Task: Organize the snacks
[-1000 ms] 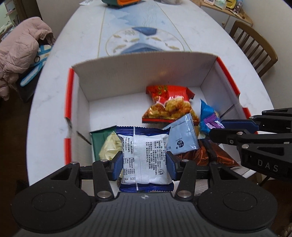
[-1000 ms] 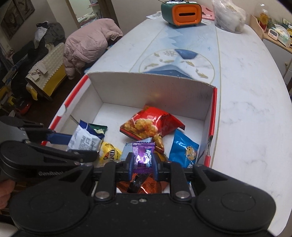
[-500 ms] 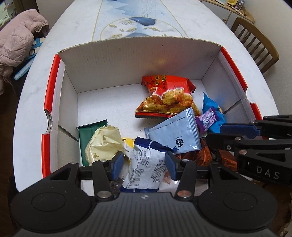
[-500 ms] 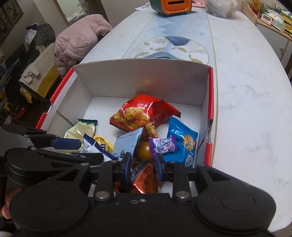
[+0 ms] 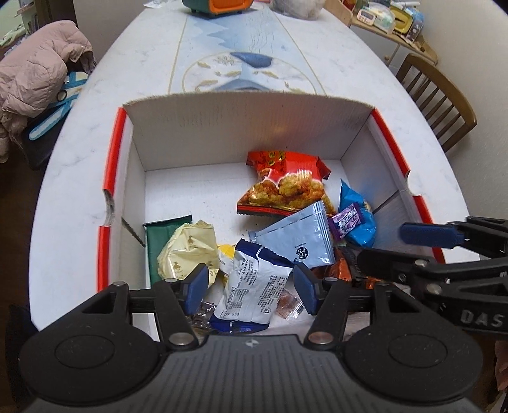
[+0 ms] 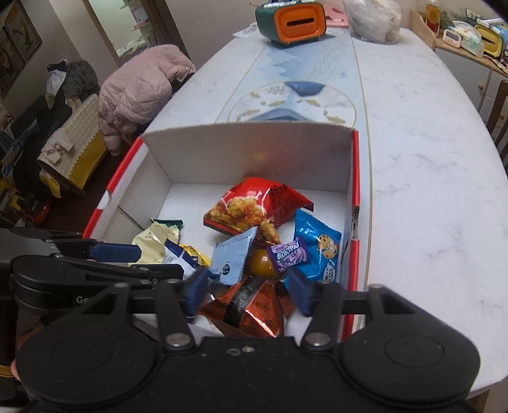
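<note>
A white cardboard box with red edges (image 5: pixel 111 165) (image 6: pixel 355 178) holds several snack packets. My left gripper (image 5: pixel 250 284) hangs over its near end with jaws opening; the white-and-blue packet (image 5: pixel 254 286) lies below between the pads, free of them. My right gripper (image 6: pixel 247 294) is also opening above an orange foil packet (image 6: pixel 250 305), touching nothing. The purple candy (image 6: pixel 287 254) (image 5: pixel 346 220) rests on a blue cookie packet (image 6: pixel 320 251). A red snack bag (image 5: pixel 282 184), a pale blue sachet (image 5: pixel 301 238) and a cream packet (image 5: pixel 187 247) lie in the box too.
The box sits on a white marble table (image 6: pixel 428 190) with a blue patterned runner (image 5: pixel 235 63). An orange-and-green container (image 6: pixel 292 19) stands at the far end. A wooden chair (image 5: pixel 441 95) is to the right, a pink jacket (image 5: pixel 35 73) to the left.
Both grippers let go: the white-and-blue packet dropped from the left jaws into the box, and the purple candy fell from the right jaws onto the blue cookie packet. Both jaws widened.
</note>
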Available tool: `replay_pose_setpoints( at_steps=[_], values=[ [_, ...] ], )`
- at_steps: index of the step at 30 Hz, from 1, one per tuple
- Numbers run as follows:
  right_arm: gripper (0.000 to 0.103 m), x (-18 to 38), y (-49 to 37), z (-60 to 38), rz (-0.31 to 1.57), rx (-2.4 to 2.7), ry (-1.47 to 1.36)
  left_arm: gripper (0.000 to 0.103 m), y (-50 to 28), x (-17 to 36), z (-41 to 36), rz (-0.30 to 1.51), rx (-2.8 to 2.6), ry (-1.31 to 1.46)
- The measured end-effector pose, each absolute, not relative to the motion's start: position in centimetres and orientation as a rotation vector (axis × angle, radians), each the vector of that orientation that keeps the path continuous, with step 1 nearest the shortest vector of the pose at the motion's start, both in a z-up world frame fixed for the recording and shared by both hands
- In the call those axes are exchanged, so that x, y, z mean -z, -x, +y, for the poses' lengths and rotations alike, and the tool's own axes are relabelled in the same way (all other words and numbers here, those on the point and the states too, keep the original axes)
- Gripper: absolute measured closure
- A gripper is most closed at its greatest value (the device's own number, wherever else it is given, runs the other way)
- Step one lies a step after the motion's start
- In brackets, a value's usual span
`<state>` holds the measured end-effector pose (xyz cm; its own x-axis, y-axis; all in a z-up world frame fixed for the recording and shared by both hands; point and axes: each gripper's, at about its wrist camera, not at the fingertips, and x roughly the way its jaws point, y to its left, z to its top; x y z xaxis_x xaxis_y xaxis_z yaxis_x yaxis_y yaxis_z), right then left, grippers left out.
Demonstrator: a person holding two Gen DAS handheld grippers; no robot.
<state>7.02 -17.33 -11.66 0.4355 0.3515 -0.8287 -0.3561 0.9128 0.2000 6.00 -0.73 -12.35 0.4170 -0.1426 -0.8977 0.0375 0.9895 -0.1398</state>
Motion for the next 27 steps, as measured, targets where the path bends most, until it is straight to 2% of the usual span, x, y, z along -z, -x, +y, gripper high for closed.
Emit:
replay_pose_setpoints(
  at_steps=[1,5,7,13,15,20,25,27],
  values=[
    [0.032,11.3,-6.7,-17.4,1.015,-0.437,0.001,0.045,-5.8,12.1,-0.7,1.129,0.114,0.105],
    [0.028,10.0,-5.7,-17.4,0.983,-0.448,-0.016,0.044,-4.9,10.7,-0.6,1.097,0.127,0.107],
    [0.022,9.3,-5.2,-17.5,0.957,-0.456,-0.018,0.037,-4.4,10.0,-0.6,1.073,0.133,0.108],
    [0.02,7.2,-3.6,-17.7,0.878,-0.477,0.008,0.031,-3.2,7.7,-1.0,1.003,0.138,0.111],
    [0.011,6.6,-3.2,-18.1,0.855,-0.481,0.0,0.028,-2.9,7.2,-1.2,0.986,0.134,0.111],
    [0.001,5.7,-2.4,-19.6,0.811,-0.472,-0.022,0.018,-2.0,6.1,-2.0,0.946,0.116,0.117],
    [0.0,5.1,-1.4,-21.1,0.776,-0.454,-0.057,0.01,-0.9,5.5,-2.9,0.928,0.098,0.124],
    [0.0,5.0,-0.8,-21.5,0.754,-0.455,-0.061,0.01,-0.4,5.2,-3.3,0.924,0.103,0.125]
  ],
)
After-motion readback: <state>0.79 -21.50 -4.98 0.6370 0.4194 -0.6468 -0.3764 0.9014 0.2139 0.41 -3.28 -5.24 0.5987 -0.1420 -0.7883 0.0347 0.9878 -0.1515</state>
